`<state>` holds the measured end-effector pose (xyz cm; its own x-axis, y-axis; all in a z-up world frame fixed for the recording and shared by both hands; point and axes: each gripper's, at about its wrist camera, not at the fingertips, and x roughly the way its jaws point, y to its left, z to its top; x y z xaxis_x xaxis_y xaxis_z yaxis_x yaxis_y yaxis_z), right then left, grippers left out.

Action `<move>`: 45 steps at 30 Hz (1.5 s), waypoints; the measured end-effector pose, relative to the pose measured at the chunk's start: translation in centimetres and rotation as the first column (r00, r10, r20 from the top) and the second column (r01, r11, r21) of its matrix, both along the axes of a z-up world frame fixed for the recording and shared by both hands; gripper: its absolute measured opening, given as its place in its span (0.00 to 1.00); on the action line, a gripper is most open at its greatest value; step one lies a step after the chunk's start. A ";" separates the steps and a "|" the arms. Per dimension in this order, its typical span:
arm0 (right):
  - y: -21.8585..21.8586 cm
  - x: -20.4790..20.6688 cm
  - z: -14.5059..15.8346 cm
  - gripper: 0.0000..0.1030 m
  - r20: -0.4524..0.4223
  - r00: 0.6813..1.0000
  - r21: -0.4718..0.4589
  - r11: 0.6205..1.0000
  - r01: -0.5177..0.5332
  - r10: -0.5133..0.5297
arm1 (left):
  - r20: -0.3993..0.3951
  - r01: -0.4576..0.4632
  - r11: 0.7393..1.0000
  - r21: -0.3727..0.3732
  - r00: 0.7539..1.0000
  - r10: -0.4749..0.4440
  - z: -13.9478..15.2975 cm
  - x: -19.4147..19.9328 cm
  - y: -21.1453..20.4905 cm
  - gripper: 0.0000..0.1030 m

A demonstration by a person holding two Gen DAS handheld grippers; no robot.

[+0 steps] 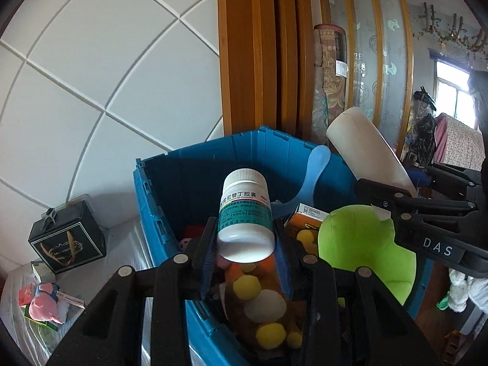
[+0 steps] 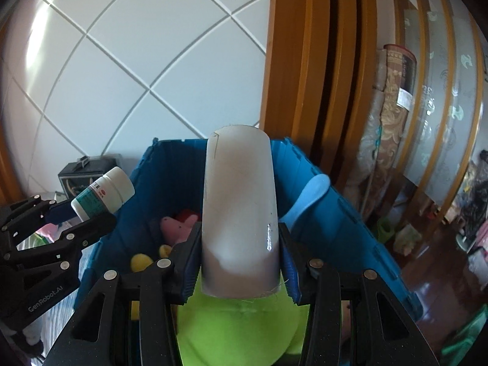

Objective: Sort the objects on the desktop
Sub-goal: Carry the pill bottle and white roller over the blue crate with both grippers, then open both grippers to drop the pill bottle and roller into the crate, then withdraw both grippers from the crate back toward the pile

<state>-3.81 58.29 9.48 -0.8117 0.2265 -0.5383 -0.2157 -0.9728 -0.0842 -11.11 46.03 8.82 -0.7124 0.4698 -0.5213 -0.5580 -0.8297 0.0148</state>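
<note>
My left gripper is shut on a white pill bottle with a teal label and holds it above the open blue bin. The bottle also shows in the right wrist view. My right gripper is shut on a plain white tube and holds it over the same blue bin. The tube also shows in the left wrist view. The bin holds a green plush, a bag of pompoms, a small orange box, a pink plush and a blue scoop.
A black gift box stands left of the bin on the white table top. A pink toy and small boxes lie at the table's left edge. A wooden door frame and a tiled wall are behind.
</note>
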 end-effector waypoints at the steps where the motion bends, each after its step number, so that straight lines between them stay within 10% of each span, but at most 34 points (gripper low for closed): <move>1: 0.7 -0.8 -0.2 0.44 0.020 1.000 0.007 1.000 0.000 -0.001 | 0.023 0.001 1.000 -0.007 1.000 -0.001 0.0 -0.6 0.6 0.33; 11: 5.2 -4.9 -4.2 0.44 0.208 0.977 -0.042 0.999 -0.033 0.041 | 0.280 0.052 0.991 -0.125 0.960 -0.015 -3.0 -5.2 5.6 0.33; 18: 6.1 -4.6 -5.2 0.44 0.207 0.975 -0.112 0.992 -0.056 0.078 | 0.249 0.026 0.979 -0.202 0.968 0.026 -3.6 -5.2 6.5 0.33; 22: 5.7 -4.4 -5.2 0.46 0.210 0.974 -0.100 0.993 -0.065 0.085 | 0.246 0.012 0.982 -0.190 0.969 0.036 -3.6 -5.2 5.8 0.59; 35: 7.0 -3.0 -4.9 1.00 0.193 0.981 -0.126 0.992 -0.005 0.030 | 0.225 -0.006 0.990 -0.140 0.974 0.037 -2.9 -4.1 3.4 0.62; 45: 4.2 1.6 -2.4 1.00 0.085 0.995 -0.105 0.994 -0.038 0.047 | 0.171 -0.059 0.997 -0.050 0.983 0.067 -1.5 -2.0 -2.5 0.63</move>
<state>-2.16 62.53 7.08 -0.7685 0.1327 -0.6260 -0.1702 -0.9854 0.0001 -13.08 43.58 7.31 -0.6377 0.4001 -0.6582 -0.5021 -0.8640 -0.0388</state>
